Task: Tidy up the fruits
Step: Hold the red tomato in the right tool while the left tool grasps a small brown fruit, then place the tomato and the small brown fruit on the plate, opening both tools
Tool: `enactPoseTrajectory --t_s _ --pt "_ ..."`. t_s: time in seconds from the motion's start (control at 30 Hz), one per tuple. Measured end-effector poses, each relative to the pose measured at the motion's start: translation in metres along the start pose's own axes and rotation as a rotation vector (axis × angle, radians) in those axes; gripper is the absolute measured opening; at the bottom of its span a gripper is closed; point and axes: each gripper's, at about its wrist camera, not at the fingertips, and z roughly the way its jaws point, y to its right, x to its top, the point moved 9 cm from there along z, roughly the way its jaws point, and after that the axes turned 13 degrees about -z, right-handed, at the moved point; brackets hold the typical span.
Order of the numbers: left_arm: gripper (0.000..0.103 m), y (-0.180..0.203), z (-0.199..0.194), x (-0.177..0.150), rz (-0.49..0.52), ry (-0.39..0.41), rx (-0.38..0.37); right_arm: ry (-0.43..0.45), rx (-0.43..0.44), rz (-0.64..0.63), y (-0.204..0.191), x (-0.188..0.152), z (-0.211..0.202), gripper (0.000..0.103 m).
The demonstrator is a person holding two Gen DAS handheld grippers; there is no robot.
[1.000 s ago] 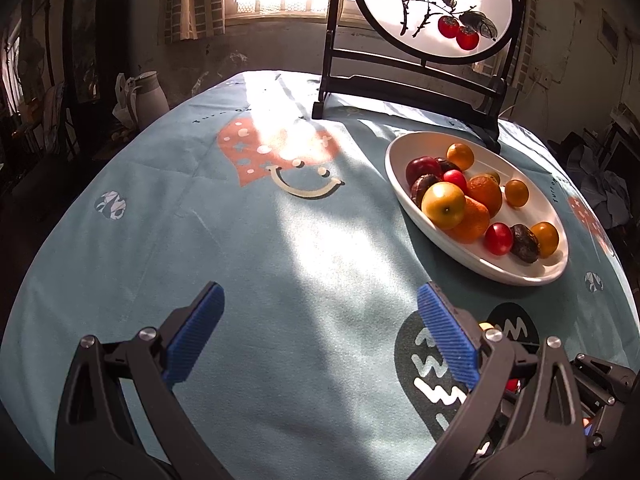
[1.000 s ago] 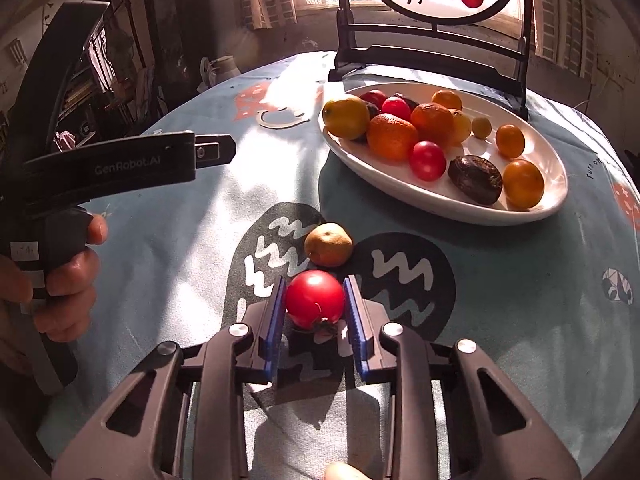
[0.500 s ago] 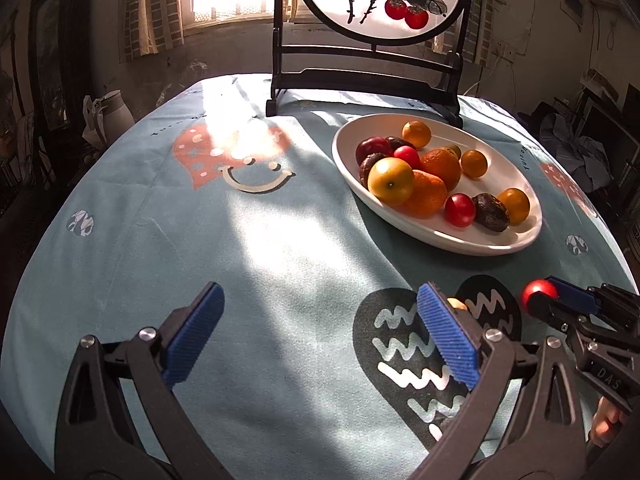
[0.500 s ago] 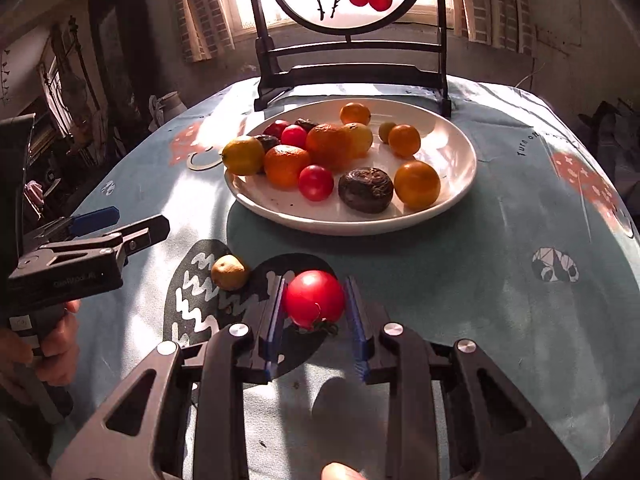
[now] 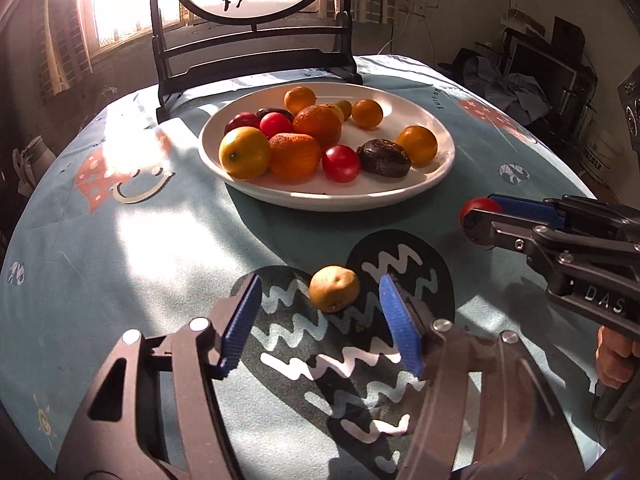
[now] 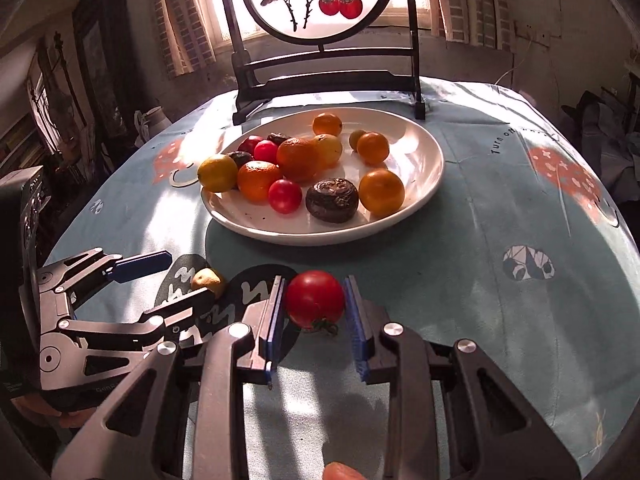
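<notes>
Red and round, the tomato (image 6: 315, 299) sits clamped between the blue pads of the right hand-held gripper (image 6: 314, 312), lifted over the blue-clothed surface (image 6: 480, 280) just short of the white plate (image 6: 424, 184) of fruit. The left hand-held gripper (image 5: 320, 320) points down at a small yellow-brown fruit (image 5: 334, 289) lying on the cloth's dark wavy patch. Its jaws are closing, the fruit between the fingertips but touching neither pad, a little nearer the right-hand one. From the left camera the tomato shows off to the right, well clear of that fruit.
</notes>
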Motion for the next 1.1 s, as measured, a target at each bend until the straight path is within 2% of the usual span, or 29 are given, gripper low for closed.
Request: enactPoseTrajectory --t_s 0.43,0.5,0.63,0.8,1.1 --pt "0.047 0.006 0.016 -0.007 0.021 -0.047 0.022 0.001 -0.002 0.008 0.003 0.0 -0.001 0.029" --pt "0.041 0.005 0.018 -0.008 0.017 -0.055 0.024 0.0 -0.003 0.009 0.003 0.0 -0.001 0.029" --pt "0.039 0.005 0.019 -0.01 0.017 -0.054 0.028 0.0 0.002 0.012 0.003 0.001 -0.001 0.029" --pt "0.029 0.005 0.016 -0.012 0.0 -0.05 0.027 0.006 0.006 0.014 0.003 0.001 -0.003 0.029" --pt "0.029 0.009 0.002 -0.018 -0.049 -0.04 0.01 0.018 0.029 0.001 -0.005 0.002 -0.004 0.029"
